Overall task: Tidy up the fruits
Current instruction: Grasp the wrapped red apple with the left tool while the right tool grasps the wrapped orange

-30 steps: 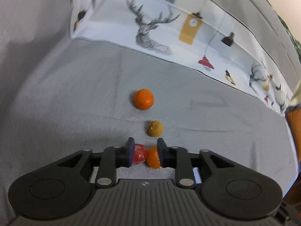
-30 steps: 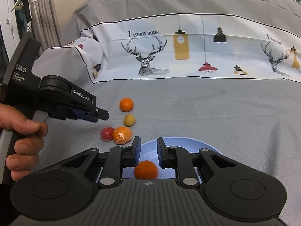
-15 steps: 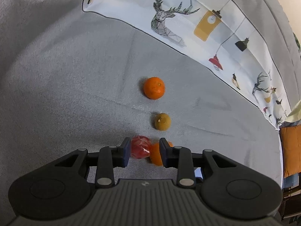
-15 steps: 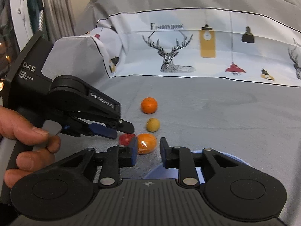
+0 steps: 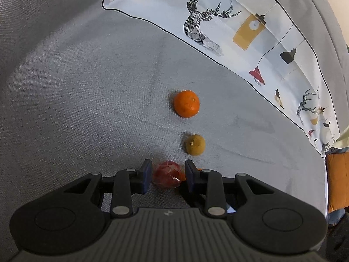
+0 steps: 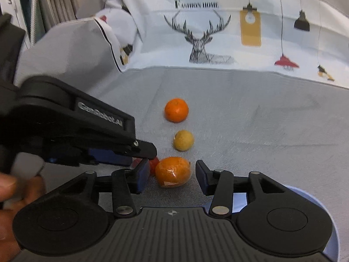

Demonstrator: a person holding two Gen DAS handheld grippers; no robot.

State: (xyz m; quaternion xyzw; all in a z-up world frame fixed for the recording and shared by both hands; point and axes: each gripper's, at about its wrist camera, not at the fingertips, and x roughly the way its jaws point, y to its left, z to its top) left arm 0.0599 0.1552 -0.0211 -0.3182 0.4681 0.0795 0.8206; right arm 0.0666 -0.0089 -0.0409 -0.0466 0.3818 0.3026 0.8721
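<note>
Wrapped red fruit (image 5: pixel 166 175) sat between L gripper (image 5: pixel 168 172) jaws, apart, untouched. R gripper (image 6: pixel 169 175), jaws opening, straddled wrapped orange (image 6: pixel 173 172) w/ gaps both sides.

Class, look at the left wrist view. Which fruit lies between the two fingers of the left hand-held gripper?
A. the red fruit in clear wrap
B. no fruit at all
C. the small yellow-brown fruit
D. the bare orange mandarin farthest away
A: the red wrapped fruit sits in the gap of the left hand-held gripper, while the mandarin and the yellow-brown fruit lie beyond it on the grey cloth.
</note>
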